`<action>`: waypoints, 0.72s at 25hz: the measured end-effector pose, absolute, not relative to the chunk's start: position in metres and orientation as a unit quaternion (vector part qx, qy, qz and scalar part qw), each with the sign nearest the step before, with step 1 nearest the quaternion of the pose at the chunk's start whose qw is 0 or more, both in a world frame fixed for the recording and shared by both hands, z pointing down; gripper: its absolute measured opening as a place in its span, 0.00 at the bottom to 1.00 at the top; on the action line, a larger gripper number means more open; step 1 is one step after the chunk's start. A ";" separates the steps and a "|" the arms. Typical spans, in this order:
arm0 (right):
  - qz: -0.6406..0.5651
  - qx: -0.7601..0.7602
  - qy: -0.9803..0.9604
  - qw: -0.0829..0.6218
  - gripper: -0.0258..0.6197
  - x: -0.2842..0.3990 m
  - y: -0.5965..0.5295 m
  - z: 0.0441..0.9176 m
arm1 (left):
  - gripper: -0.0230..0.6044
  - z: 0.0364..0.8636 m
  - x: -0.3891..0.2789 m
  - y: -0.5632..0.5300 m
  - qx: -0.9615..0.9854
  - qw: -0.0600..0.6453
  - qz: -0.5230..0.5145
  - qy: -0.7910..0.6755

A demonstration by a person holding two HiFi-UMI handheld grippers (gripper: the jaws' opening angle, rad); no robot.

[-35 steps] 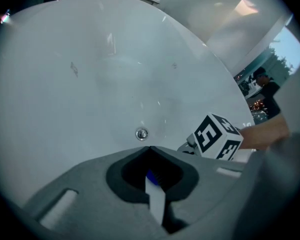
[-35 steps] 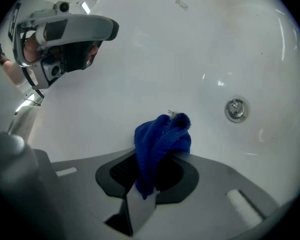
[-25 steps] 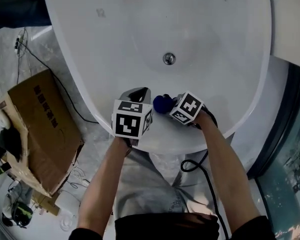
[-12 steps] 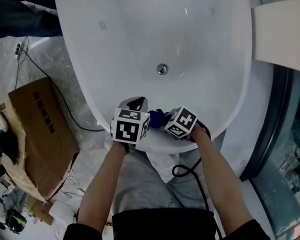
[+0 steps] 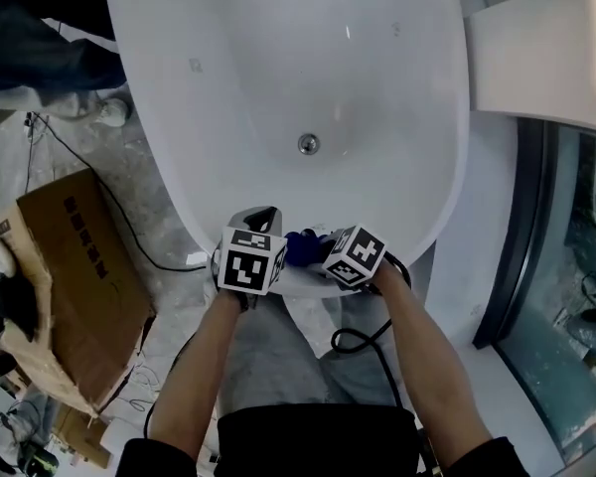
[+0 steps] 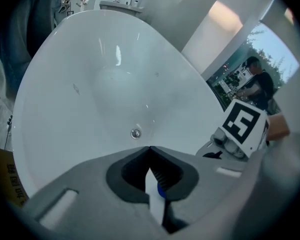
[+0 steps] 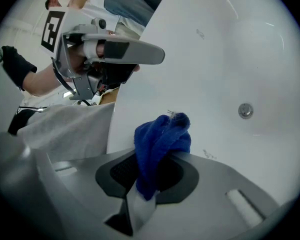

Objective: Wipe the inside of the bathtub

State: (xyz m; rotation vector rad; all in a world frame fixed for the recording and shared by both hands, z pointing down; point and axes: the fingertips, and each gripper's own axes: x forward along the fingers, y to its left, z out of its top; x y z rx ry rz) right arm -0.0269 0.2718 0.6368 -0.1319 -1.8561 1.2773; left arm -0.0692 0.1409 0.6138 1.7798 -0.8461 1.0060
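The floor (image 5: 74, 162) left of the white bathtub (image 5: 278, 58) is pale, mottled grey and looks covered with clear sheeting. The tub stands on it, its narrow end nearest the person. A brown cardboard box (image 5: 65, 276) lies on the floor, apart from the tub's left side. A thin black cable (image 5: 129, 229) runs across the floor between them, ending at the tub's base. A light shoe (image 5: 109, 113) rests on the floor just beside the tub's upper left. Right of the tub the floor is plain white.

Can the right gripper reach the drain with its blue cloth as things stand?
Probably yes: the right gripper holds the blue cloth, and only bare bathtub lies before the drain.
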 end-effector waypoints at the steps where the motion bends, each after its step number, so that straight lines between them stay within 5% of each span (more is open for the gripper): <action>1: 0.512 -0.050 -0.744 0.428 0.17 -0.027 0.273 0.633 | 0.04 0.611 -0.070 0.143 0.720 0.447 0.408 -0.339; 11: 0.509 -0.051 -0.738 0.441 0.17 -0.036 0.284 0.592 | 0.04 0.571 -0.089 0.150 0.727 0.440 0.411 -0.329; 18: 0.513 0.031 -0.765 0.388 0.17 -0.045 0.240 0.559 | 0.04 0.528 -0.100 0.127 0.735 0.429 0.395 -0.346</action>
